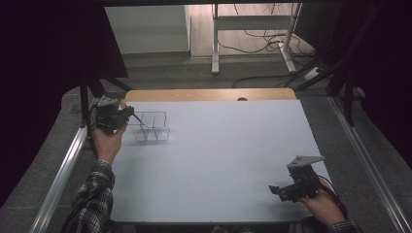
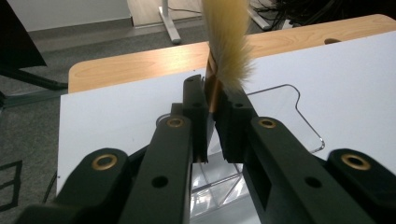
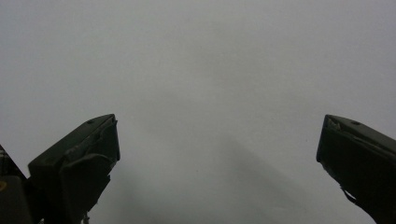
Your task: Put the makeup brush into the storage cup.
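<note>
While we look down at the table point(image 1: 218, 160), our left gripper point(image 2: 212, 116) is clamped on a brush point(image 2: 226, 42), right above the clear box point(image 2: 280, 112). Our right gripper point(image 3: 217, 154) has its jaws wide apart, far from the brush.

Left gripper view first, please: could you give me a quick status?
Left tongs shut on brush, above clear organizer. Right tongs open, empty, near table. Nothing in the way.

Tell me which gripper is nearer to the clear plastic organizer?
Left. The left gripper holds a brush right over the organizer; the right gripper rests far away at the table's near right corner.
</note>
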`<state>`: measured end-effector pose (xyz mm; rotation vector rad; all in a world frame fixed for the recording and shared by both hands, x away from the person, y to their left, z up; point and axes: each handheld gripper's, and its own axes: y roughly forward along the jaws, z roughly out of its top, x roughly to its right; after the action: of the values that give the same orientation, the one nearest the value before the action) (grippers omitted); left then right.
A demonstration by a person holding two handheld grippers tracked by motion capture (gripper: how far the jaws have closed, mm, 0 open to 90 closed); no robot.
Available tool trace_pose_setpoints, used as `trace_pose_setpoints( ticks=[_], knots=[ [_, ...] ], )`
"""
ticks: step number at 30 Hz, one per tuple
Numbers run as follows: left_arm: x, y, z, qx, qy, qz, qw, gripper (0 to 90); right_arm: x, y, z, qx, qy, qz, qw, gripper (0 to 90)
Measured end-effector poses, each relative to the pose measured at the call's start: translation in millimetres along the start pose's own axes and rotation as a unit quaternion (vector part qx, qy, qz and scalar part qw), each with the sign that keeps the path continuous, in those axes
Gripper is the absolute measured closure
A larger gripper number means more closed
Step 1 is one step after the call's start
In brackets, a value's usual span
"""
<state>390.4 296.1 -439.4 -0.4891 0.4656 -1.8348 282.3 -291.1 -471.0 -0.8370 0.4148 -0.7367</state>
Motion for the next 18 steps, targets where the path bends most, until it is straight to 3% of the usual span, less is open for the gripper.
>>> trace_pose_setpoints(
  ticks=[18],
  knots=[
    [3.3,12.8,-14.0,-0.017,0.001,0.001,0.9999,83.2,-0.3,1.6,0.2,-0.006,-0.004,0.006,1.0,0.0]
  ],
)
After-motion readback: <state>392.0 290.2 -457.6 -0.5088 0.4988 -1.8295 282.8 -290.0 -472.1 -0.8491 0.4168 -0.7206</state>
